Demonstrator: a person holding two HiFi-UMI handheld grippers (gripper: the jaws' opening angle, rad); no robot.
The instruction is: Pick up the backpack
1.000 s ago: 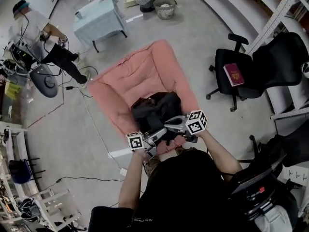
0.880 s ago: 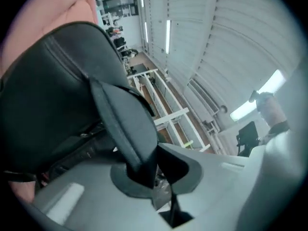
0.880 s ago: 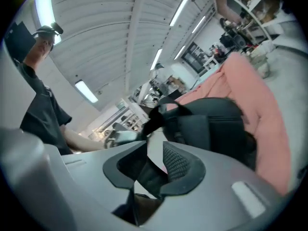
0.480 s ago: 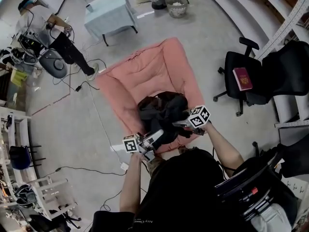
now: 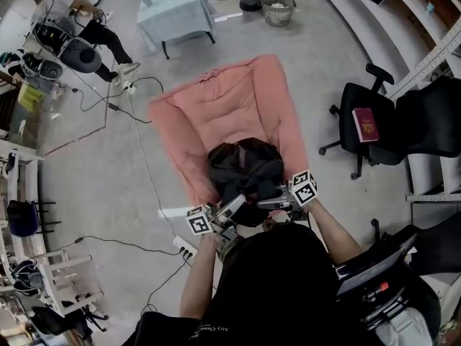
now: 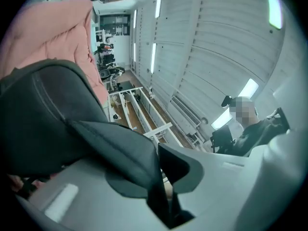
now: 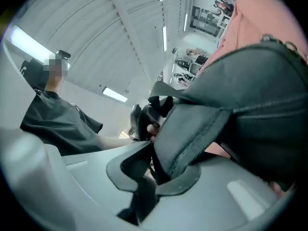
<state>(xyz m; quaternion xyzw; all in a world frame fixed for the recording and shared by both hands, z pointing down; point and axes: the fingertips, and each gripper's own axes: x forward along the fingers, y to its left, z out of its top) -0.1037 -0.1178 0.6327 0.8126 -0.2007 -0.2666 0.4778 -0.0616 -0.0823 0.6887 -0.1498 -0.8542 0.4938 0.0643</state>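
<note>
A black backpack lies on the near end of a pink cushion on the floor. Both grippers meet at its near edge. My left gripper pinches a dark padded strap between its jaws, which are opening slightly; the bag's body bulges at the left in the left gripper view. My right gripper has the other padded strap wedged between its jaws, which are closing on it. The backpack fills the right of that view.
A black office chair with a red book on it stands to the right. A small pale table and baskets are at the far end. Cables and a power strip lie left of the cushion. A person works at far left.
Both grippers have drawn back toward me at the backpack's near edge, and the right marker cube has come lower and closer. The backpack's near side is bunched up between them.
</note>
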